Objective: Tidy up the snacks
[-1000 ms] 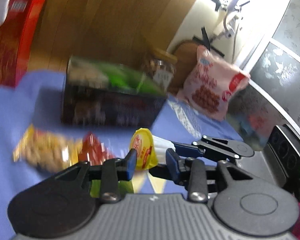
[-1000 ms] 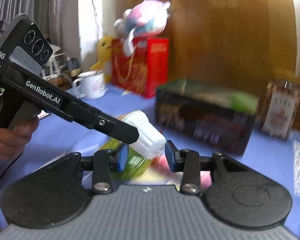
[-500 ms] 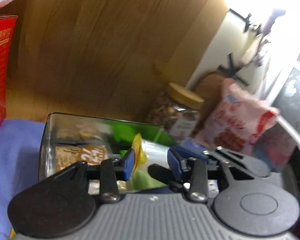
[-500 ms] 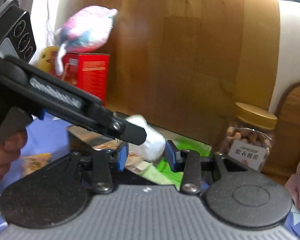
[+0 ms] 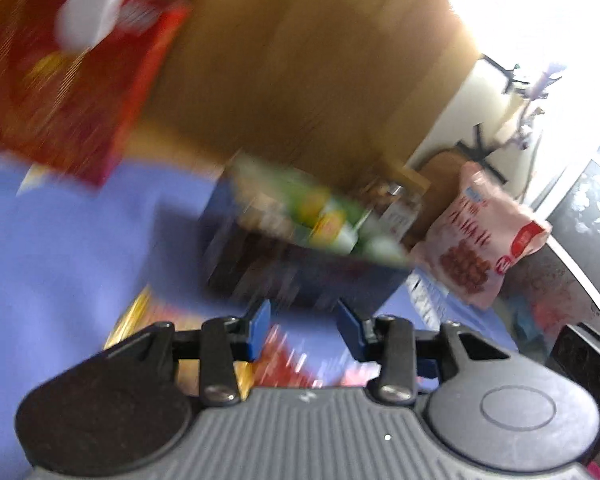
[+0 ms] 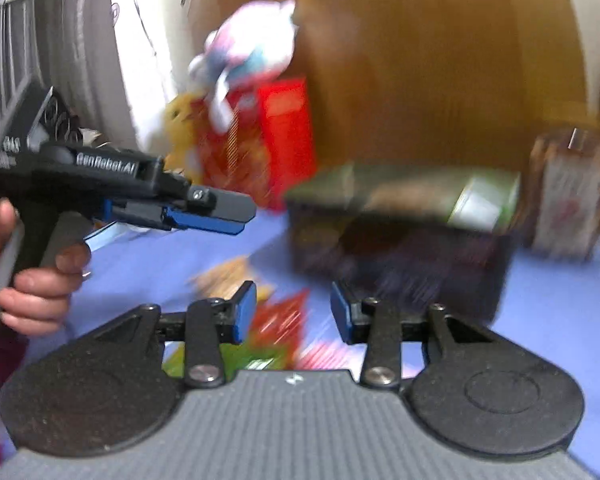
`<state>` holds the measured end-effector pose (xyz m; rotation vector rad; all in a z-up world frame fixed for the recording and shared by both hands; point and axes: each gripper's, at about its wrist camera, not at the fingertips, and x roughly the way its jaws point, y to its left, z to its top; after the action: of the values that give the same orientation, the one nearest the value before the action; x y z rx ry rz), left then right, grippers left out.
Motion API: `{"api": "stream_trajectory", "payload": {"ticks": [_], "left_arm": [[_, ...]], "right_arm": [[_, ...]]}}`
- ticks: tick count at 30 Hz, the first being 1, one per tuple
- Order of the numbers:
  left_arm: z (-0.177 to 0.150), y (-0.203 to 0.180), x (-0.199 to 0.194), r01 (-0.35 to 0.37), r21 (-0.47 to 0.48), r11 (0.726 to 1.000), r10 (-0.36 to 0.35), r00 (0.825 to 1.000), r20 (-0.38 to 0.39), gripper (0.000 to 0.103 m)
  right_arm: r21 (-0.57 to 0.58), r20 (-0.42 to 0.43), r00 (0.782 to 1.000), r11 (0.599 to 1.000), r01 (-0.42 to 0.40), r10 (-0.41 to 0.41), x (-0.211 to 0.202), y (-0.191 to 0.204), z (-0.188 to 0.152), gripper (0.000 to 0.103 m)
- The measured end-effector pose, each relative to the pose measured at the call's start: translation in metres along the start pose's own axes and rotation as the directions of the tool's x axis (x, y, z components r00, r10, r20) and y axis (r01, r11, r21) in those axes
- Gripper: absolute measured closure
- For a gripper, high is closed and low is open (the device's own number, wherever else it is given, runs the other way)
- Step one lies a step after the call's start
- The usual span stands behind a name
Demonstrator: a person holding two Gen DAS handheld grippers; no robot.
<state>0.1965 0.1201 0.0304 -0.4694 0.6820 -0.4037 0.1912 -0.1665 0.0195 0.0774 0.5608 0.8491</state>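
— Two grippers in view; are they carrying anything?
— No. The left gripper (image 5: 303, 326) has its blue pads apart with nothing between them, and the right gripper (image 6: 293, 312) stands the same way, parted and empty.
— Where are the snacks?
— Several sit blurred inside the dark box (image 6: 400, 240) on the blue cloth (image 5: 72, 248). Loose packets (image 6: 276, 320) lie on the cloth just in front of the right gripper.
— And nearby?
— A pink bag (image 5: 476, 236) and a jar (image 6: 564, 200) stand beside the box; a red carton (image 6: 276, 136) stands behind, under a plush toy (image 6: 252, 48)
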Motion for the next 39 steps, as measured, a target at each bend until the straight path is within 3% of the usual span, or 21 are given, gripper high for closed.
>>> {"api": "stream_trajectory", "payload": {"ticks": [2,5,11,13,15,22,28,30,34,36,39], "left_arm": [[-0.019,0.011,-0.006,-0.013,-0.042,0.999,0.011,0.999,-0.034,0.066],[-0.042,0.02,-0.011,-0.009,-0.091,0.996,0.003,0.998,-0.065,0.066],[-0.057,0.022,0.006,0.012,-0.129,0.992,-0.025,0.995,-0.099,0.066],[-0.057,0.016,0.008,0.003,-0.124,0.992,-0.015,0.995,-0.098,0.066],[-0.062,0.013,0.009,0.042,-0.133,0.99,-0.059,0.99,-0.126,0.079],[-0.086,-0.006,-0.001,0.095,-0.138,0.986,-0.117,0.98,-0.158,0.08],[-0.104,-0.029,0.003,0.151,-0.116,0.982,-0.173,0.961,-0.217,0.079],[-0.105,-0.031,0.006,0.187,-0.144,0.972,-0.217,0.947,-0.237,0.082],[-0.097,-0.021,0.005,0.234,-0.242,0.942,-0.288,0.932,-0.219,0.086],[-0.092,-0.018,-0.001,0.272,-0.276,0.922,-0.33,0.924,-0.193,0.093],[-0.086,-0.022,-0.014,0.349,-0.287,0.892,-0.401,0.903,-0.15,0.094]], "right_arm": [[0.065,-0.051,0.998,0.997,-0.041,0.045,0.001,0.003,-0.011,0.059],[0.145,-0.086,0.995,0.989,-0.03,0.043,0.001,0.003,-0.021,0.059],[0.302,-0.108,0.992,0.953,-0.033,0.068,0.011,-0.008,-0.03,0.058],[0.321,-0.11,0.991,0.946,-0.039,0.078,0.013,-0.005,-0.029,0.059],[0.335,-0.117,0.99,0.942,-0.032,0.076,0.01,-0.002,-0.031,0.066],[0.328,-0.104,0.992,0.944,-0.029,0.066,-0.019,0.008,-0.048,0.07],[0.324,-0.078,0.997,0.946,0.002,0.025,-0.056,0.01,-0.071,0.068],[0.354,-0.066,0.997,0.935,-0.002,0.028,-0.066,0.006,-0.077,0.068],[0.42,-0.029,0.997,0.906,-0.053,0.071,-0.082,-0.003,-0.085,0.048],[0.435,-0.022,0.995,0.897,-0.077,0.096,-0.086,-0.003,-0.087,0.043],[0.489,0.0,0.989,0.863,-0.126,0.145,-0.085,-0.007,-0.09,0.043]]}}
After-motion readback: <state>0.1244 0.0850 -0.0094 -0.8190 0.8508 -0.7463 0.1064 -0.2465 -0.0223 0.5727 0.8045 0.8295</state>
